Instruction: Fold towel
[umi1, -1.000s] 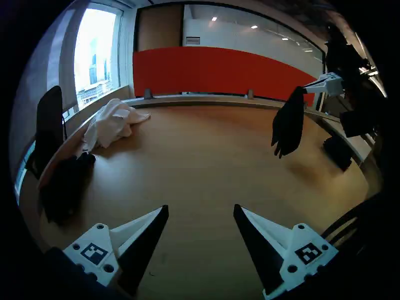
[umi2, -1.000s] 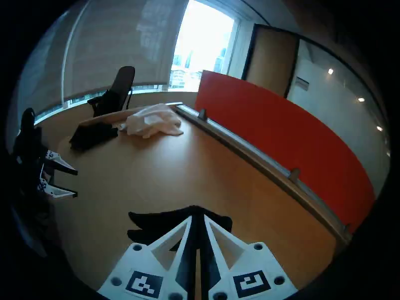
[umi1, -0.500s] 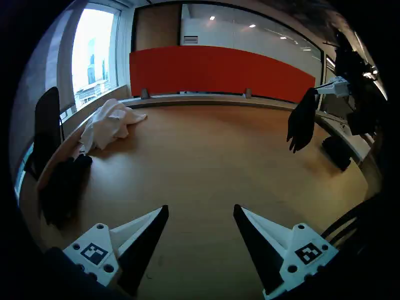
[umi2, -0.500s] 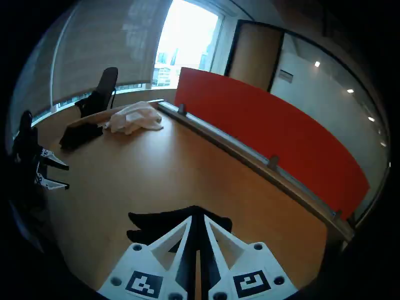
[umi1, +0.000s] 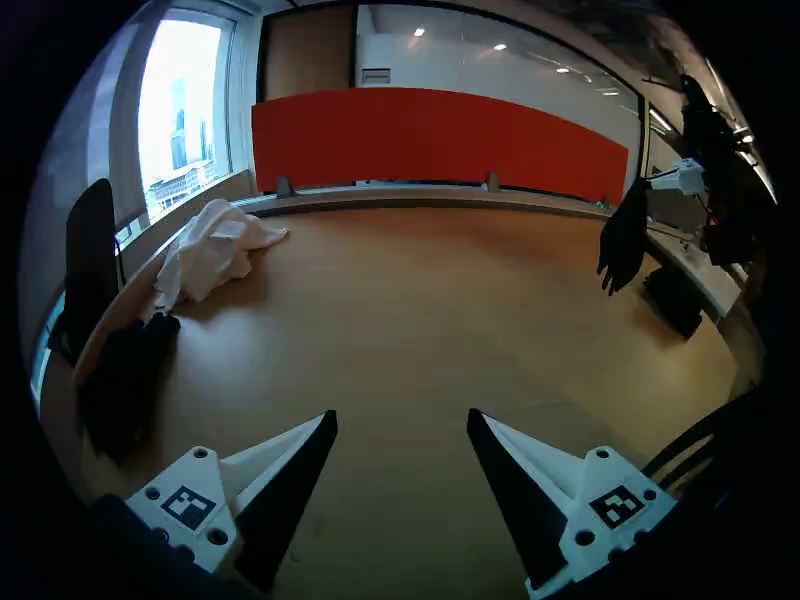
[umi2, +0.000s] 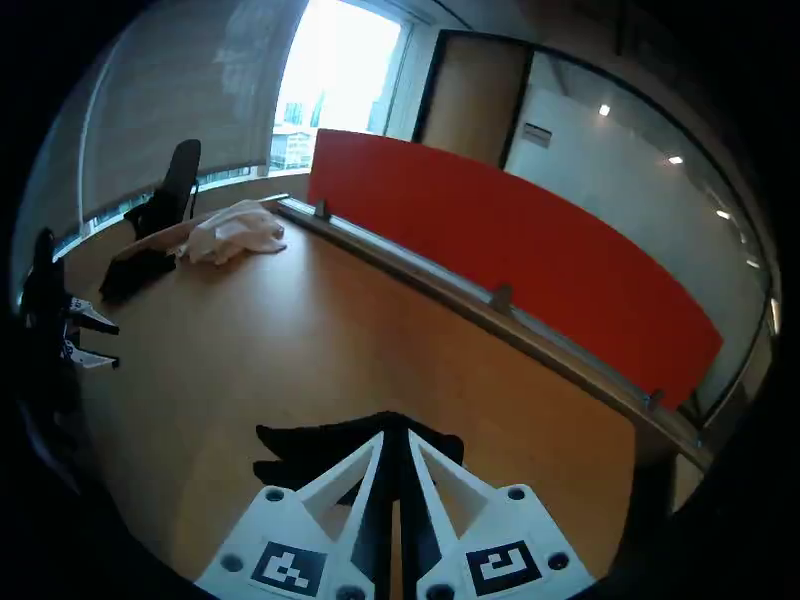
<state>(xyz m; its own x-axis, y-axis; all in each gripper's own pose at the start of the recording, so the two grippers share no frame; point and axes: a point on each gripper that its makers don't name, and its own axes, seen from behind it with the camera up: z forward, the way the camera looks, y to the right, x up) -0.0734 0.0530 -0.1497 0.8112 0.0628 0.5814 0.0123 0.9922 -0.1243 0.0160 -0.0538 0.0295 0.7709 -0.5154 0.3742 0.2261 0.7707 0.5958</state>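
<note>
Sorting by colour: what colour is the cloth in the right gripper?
Black. The cloth shows best in the left gripper view, hanging from the right gripper.

We are seeing a towel pile lying at the counter's far left, a cloth heap nearer along that edge, a chair beyond it, and a partition running behind. At right, a hanging towel is dangling from the right tool.

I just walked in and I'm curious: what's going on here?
A person works two grippers over a table. The right gripper is shut on a dark cloth that hangs above it. The left gripper is open, holding nothing. A white towel lies crumpled by the window, not yet folded.
</note>
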